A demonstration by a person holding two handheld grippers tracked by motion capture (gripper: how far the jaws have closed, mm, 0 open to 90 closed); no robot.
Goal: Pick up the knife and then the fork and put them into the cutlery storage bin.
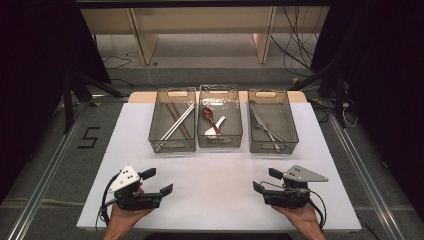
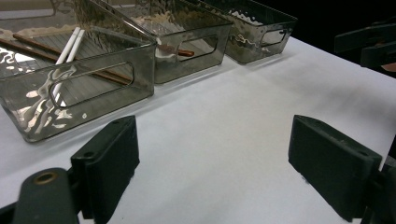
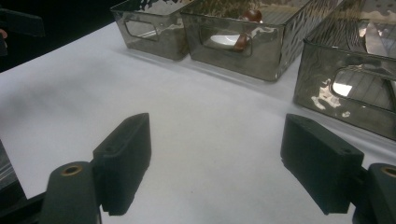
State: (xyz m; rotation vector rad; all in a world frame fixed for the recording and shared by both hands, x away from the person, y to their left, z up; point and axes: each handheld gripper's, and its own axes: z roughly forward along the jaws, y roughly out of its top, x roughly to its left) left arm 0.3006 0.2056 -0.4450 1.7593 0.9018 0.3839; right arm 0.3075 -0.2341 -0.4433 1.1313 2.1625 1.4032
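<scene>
Counter: white, three bins at far edge.
Left tongs: agape, empty.
Right tongs: agape, empty.
Middle bin: probably spoons.

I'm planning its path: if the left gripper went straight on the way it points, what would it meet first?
Probably bare white table; farther along, likely the right gripper, not the bins, though depth is unclear. The left gripper is open.

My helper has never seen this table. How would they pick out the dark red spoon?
Three clear bins stand in a row at the table's far side. Look in the middle bin. The dark red spoon lies there beside a white one, the only red piece.
</scene>
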